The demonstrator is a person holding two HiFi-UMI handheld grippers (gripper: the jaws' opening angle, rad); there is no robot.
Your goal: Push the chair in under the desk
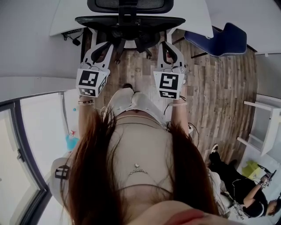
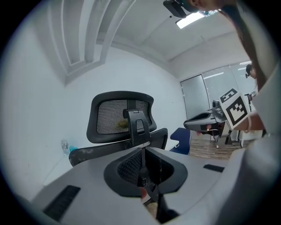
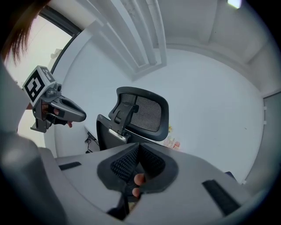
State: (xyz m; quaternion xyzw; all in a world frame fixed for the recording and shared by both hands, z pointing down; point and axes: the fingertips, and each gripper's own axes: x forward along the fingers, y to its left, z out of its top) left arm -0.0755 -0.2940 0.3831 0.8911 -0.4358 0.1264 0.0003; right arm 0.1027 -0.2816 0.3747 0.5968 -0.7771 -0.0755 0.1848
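Note:
A black office chair (image 1: 129, 22) with a mesh headrest (image 1: 129, 3) stands right in front of me, facing the white desk (image 1: 61, 19); its seat is hidden below the backrest. My left gripper (image 1: 105, 45) and right gripper (image 1: 166, 44) point at the backrest side by side, their tips close behind its top edge. Whether they touch it I cannot tell. In the left gripper view the left gripper (image 2: 142, 169) has its jaws together with nothing between them, and the chair (image 2: 120, 116) rises just beyond. The right gripper (image 3: 137, 162) is likewise shut and empty behind the chair (image 3: 145, 112).
A blue chair (image 1: 221, 41) stands to the right of the desk on the wooden floor. Cables (image 1: 72, 37) hang under the desk's left end. A white shelf (image 1: 263, 127) and a seated person (image 1: 246, 193) are at the right; a glass wall (image 1: 26, 145) runs along the left.

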